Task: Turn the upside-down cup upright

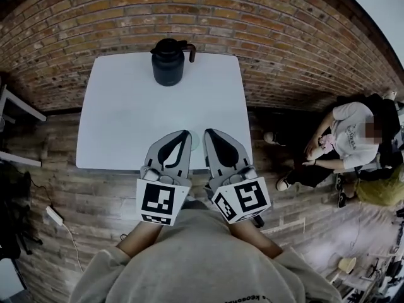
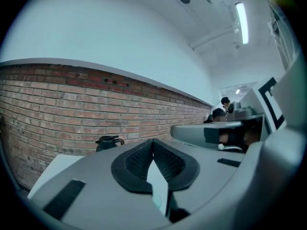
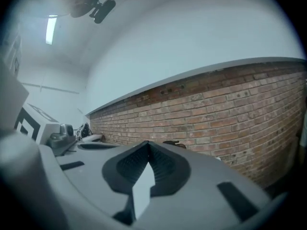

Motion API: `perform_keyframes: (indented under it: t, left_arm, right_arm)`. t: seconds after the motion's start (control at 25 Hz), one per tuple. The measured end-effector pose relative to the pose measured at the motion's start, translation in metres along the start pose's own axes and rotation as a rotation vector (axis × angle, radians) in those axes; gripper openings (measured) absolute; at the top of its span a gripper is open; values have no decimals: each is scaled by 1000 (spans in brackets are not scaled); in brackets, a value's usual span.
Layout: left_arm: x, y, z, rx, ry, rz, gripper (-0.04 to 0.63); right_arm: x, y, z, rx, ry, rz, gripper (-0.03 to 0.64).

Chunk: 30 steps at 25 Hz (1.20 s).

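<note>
The left gripper [image 1: 184, 133] and right gripper [image 1: 209, 132] hover side by side over the white table's [image 1: 120, 112] near edge. All 2 pairs of jaws are pressed together, empty. A pale round cup [image 1: 194, 142] peeks between their tips, and whether it is upright cannot be told. A black jug [image 1: 168, 62] stands far back.

Even, cool indoor light; all three views fisheye, corners vignetted black.
The ceiling strip light [image 2: 241, 23] is overexposed in the left gripper view and shows again, paler, in the right gripper view. In the head view the white table [image 1: 113, 118] reads bright, with soft, faint shadows. The brick wall [image 1: 265, 36] bows towards the frame edges. The left tool [image 2: 153, 143] and right tool [image 3: 147, 145] sit close to the lens, slightly soft.
</note>
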State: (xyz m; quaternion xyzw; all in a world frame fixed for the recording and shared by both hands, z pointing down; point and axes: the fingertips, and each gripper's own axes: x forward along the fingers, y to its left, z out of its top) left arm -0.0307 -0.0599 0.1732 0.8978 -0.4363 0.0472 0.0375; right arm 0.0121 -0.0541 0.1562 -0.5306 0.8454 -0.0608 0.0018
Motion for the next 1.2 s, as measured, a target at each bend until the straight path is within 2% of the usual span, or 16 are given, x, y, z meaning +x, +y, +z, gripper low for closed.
perform_keyframes:
  t: [0.24, 0.72, 1.0, 1.2]
  left_arm:
    - [-16, -6, 19, 35, -18, -22, 11]
    - [-26, -20, -5, 38, 13, -86, 11]
    - [-35, -15, -21, 26, 35, -110, 11]
    - [-37, -7, -24, 49, 40, -115, 11]
  right_arm:
    - [-12, 17, 16, -17, -9, 1, 6]
    - [-28, 32, -6, 5, 3, -42, 6]
    - [-31, 38, -22, 34, 9, -74, 6]
    - [-25, 44, -25, 34, 4, -82, 6]
